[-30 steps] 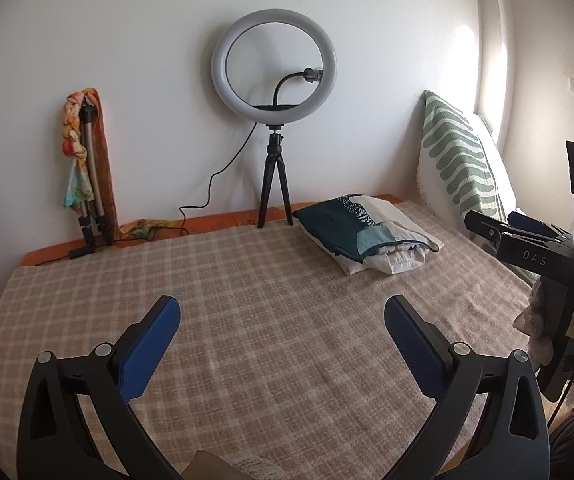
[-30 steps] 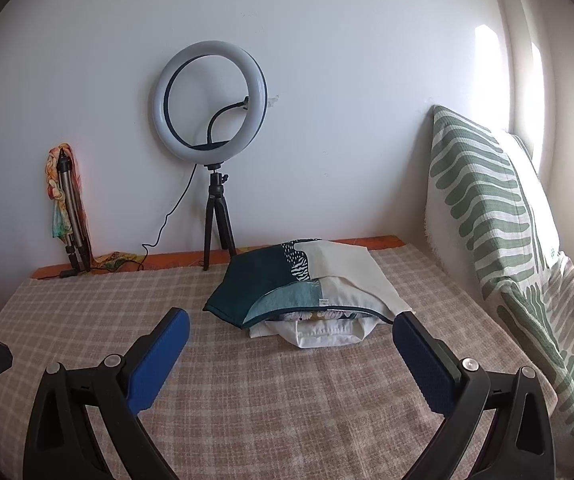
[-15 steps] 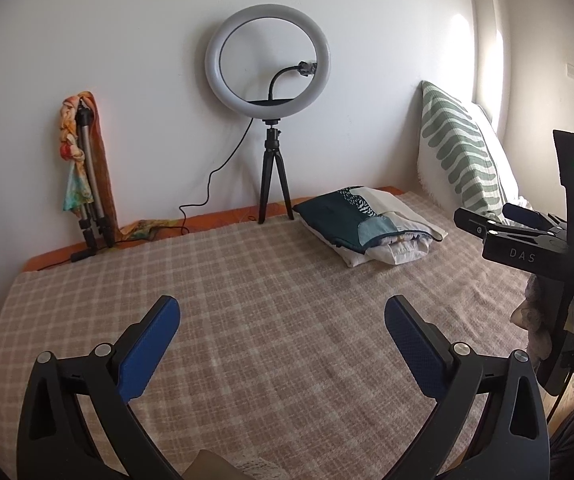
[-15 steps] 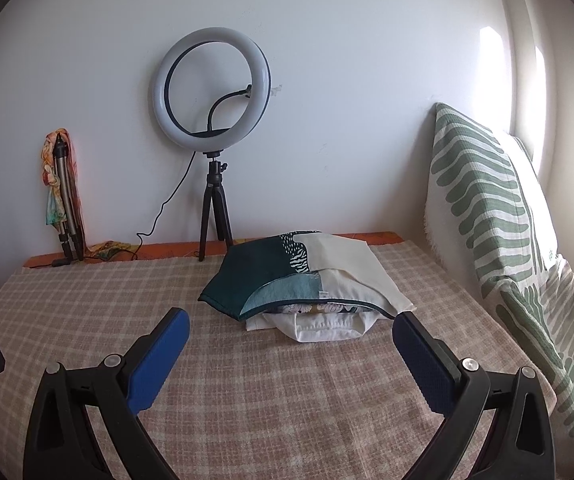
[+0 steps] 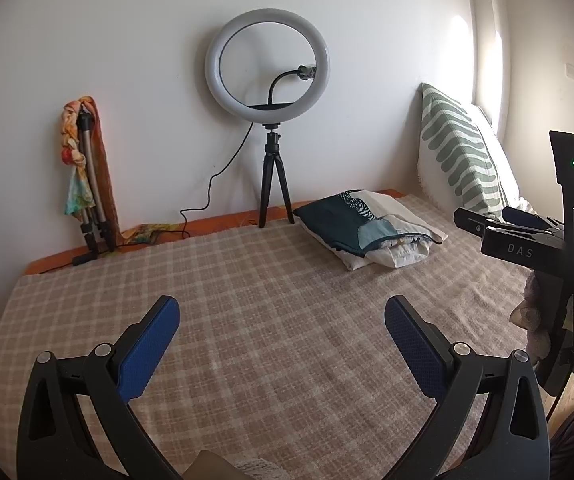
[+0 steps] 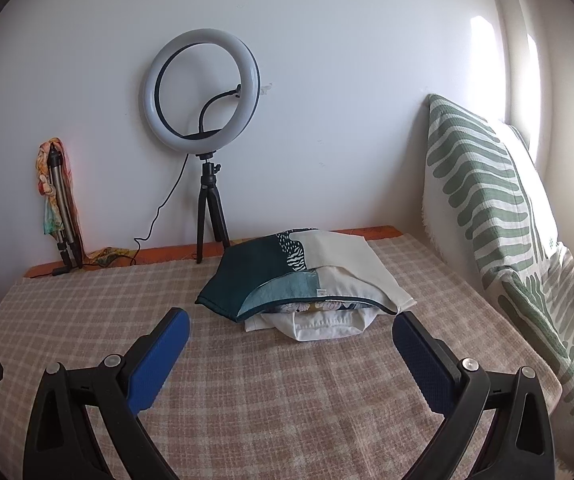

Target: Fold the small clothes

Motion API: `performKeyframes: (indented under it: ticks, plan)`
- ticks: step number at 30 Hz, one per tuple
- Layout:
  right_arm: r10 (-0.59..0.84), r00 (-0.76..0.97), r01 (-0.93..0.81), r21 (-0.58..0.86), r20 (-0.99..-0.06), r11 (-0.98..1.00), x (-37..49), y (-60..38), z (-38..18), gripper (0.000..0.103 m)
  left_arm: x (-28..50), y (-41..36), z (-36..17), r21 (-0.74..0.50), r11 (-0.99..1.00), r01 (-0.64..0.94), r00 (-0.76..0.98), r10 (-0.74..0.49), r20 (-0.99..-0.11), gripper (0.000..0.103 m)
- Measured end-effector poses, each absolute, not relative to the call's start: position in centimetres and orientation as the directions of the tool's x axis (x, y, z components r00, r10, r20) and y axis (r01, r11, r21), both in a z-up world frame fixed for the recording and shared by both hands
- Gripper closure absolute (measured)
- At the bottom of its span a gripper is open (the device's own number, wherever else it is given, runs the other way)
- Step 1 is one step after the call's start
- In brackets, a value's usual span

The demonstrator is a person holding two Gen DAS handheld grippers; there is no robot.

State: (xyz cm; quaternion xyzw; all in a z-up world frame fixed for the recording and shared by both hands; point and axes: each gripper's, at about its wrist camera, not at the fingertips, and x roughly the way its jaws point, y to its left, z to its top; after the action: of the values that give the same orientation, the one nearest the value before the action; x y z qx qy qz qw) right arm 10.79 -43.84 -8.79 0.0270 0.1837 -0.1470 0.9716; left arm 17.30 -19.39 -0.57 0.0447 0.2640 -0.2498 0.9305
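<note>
A checked bed cover (image 6: pixel 287 400) is noted below a white wall. Folded clothes (image 6: pixel 307 288) are stacked at the far right. Left gripper (image 5: pixel 283 320) and right gripper (image 6: pixel 291 328) are held wide, empty. An approach is judged pending; a garment edge must be pinched.

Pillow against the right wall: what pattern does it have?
Green wavy stripes on white; clearest in the right wrist view.

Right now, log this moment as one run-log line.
left gripper: open, empty | right gripper: open, empty, facing clothes pile | pile: stacked on checked cloth | contact: none
</note>
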Motion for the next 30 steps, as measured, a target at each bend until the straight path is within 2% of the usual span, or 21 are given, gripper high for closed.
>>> performKeyframes:
  ticks: [30]
  plan:
    - [-0.274,0.890,0.295,0.002,-0.366,0.956,10.72,-43.78,-8.86,0.000,17.19,-19.43,-0.47,-0.048,0.870,0.490,0.734,-0.442,-0.515,0.001]
